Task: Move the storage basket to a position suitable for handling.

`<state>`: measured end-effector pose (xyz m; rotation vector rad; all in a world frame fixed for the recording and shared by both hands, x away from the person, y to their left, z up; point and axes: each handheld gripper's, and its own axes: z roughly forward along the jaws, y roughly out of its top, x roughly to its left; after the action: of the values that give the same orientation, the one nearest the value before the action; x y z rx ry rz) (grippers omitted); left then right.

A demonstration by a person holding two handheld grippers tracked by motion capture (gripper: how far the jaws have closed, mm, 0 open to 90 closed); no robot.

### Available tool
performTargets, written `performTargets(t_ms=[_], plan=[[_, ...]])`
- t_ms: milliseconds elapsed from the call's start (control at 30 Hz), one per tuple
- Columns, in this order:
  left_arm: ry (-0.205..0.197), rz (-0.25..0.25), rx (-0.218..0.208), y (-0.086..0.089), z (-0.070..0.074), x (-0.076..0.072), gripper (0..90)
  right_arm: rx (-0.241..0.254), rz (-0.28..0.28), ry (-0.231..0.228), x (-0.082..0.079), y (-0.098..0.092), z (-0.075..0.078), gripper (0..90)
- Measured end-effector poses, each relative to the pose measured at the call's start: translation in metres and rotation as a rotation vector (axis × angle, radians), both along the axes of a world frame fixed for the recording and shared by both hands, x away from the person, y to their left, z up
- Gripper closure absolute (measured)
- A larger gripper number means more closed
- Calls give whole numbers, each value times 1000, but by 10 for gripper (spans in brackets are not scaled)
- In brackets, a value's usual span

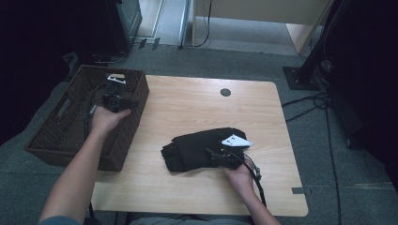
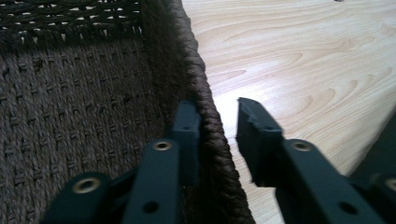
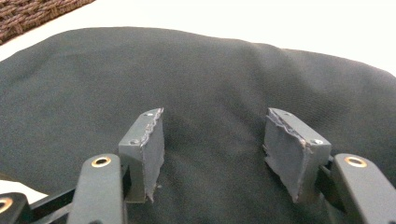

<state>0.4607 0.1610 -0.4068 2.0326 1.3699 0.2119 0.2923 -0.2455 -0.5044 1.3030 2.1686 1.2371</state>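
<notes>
Pale wood grain runs under everything I do, a light table on a grey carpeted floor with dark gear standing round it. On my left side, my left gripper straddles the near wall of the woven basket: one finger sits inside, up against the braided rim, and the other hangs outside over the bare wood, a clear strip of light between it and the weave. So those fingers stand at a middling gap with the wall between them, not yet pinched on it from both sides. Seen from above, my left gripper hangs at the basket's table-side edge, at the table's left end. Well apart, my right gripper rests its tips on the folded black cloth, fingers spread about halfway, the fabric lying smooth between the pads and gripped by neither. From above, that cloth lies mid-table, directly ahead of my right gripper.
</notes>
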Motion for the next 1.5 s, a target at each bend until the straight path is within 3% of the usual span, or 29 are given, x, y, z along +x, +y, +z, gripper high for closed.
performTargets(t_ms=[67, 333, 600, 767, 967, 1267, 1500], plan=[[2, 7, -1, 0, -1, 1, 759, 1, 0, -3, 0, 0, 0, 386], [0, -9, 10, -10, -1, 5, 772, 1, -5, -6, 0, 0, -1, 386], [-10, -143, 3, -60, -2, 6, 780, 5, -11, -4, -1, 1, -1, 387], [-17, -267, 13, -89, -2, -8, 785, 8, -9, -10, -2, 0, -2, 388], [-34, -330, 3, -102, -3, -27, 797, 5, -10, -8, -3, 1, -2, 389], [-28, -323, -6, -100, 1, -31, 740, 4, -10, -12, -3, 1, -2, 389], [-81, -308, -20, -99, 25, -45, 640, -4, -10, 7, -4, 0, 2, 408]])
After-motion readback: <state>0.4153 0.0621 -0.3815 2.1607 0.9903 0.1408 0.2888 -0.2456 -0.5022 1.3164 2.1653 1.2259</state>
